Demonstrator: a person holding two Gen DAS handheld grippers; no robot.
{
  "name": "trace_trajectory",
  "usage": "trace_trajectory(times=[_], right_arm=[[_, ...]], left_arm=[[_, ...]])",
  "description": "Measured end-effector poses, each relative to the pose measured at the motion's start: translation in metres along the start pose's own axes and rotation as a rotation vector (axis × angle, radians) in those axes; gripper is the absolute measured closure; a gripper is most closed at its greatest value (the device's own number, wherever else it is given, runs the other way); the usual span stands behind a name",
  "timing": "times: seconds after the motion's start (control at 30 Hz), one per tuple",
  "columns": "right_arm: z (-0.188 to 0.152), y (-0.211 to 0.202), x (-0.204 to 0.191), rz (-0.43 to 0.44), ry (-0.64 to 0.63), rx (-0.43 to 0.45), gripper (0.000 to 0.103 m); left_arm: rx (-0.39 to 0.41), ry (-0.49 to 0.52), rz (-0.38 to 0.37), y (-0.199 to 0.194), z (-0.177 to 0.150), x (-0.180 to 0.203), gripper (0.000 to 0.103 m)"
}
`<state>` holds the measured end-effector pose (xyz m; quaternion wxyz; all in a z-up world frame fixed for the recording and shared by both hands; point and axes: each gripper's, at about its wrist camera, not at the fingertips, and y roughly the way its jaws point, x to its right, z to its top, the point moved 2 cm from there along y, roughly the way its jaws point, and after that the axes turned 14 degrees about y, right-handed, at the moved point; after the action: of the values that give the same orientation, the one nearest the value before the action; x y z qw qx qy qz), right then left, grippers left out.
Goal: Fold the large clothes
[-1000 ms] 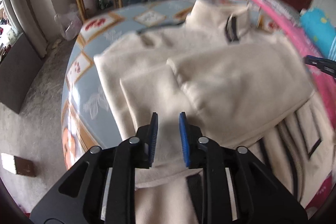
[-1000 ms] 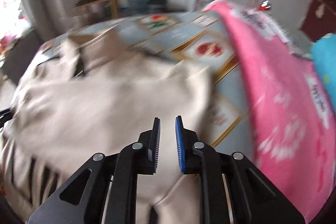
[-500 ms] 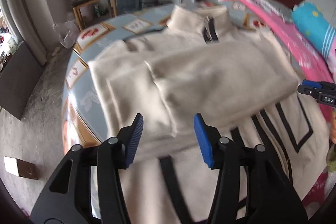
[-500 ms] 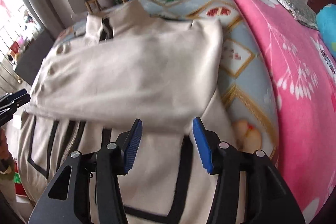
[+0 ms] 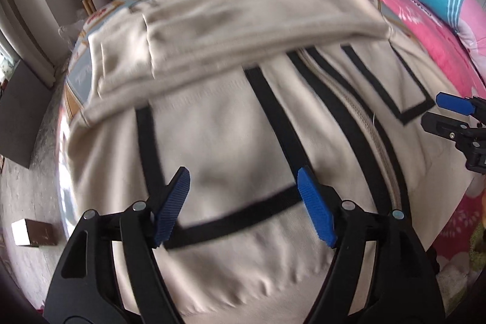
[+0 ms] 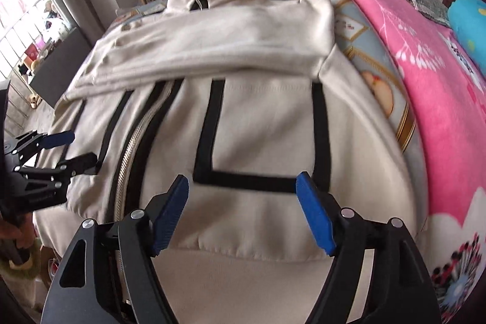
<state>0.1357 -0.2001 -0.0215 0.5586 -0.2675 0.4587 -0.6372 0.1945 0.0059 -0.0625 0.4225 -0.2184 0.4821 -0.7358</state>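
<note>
Two claws hang over a cream zip-up jacket (image 5: 243, 141) with black stripes, which lies front-up on a bed with a patterned blue sheet (image 6: 373, 75). Its collar is at the far end and its hem at the near edge. Both sleeves (image 5: 258, 26) are already laid across the chest, one over the other, so the sleeve step looks done.

The left claw (image 5: 243, 202) has just been opening. Its blue pads are spread wide above the left half of the jacket, with nothing pinched between them. The right claw (image 6: 243, 208) has just been opening too. It is spread the same way over the right half, beside the zip (image 6: 133, 148), and it holds nothing either.

I judge the next move to be a grab at the hem. Each claw would drop to its own near corner, pinch both layers and carry the lower half up over the folded sleeves toward the collar. The two would need to lift together, or the sleeves may slide.

A pink blanket (image 6: 425, 81) lies along the right of the bed. No container near the jacket is in view.
</note>
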Motion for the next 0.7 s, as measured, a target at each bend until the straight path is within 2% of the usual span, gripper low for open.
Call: trace_trajectory(times=[0.1,0.13,0.4,0.6,0.7], right_arm=[[-0.006,0.009,0.002,-0.036,-0.007,-0.006,0.029],[-0.009,0.012,0.002,-0.045,-0.012,-0.007,0.026],[-0.023,0.021,0.005,-0.074,-0.006,0.005,0.007],[-0.024,0.02,0.007,-0.069,-0.003,0.022,0.006],[-0.023,0.021,0.007,-0.07,-0.004,0.012,0.006]], left_arm=[[0.006,-0.018,0.027,-0.001,-0.005,0.001,0.024],[0.004,-0.035,0.026,-0.001,-0.008,-0.001,0.02],[0.032,-0.048,0.05,0.0,-0.013,0.001,0.016],[0.01,-0.027,0.065,0.001,-0.014,0.006,0.008],[-0.001,-0.033,0.066,0.002,-0.014,0.005,0.008]])
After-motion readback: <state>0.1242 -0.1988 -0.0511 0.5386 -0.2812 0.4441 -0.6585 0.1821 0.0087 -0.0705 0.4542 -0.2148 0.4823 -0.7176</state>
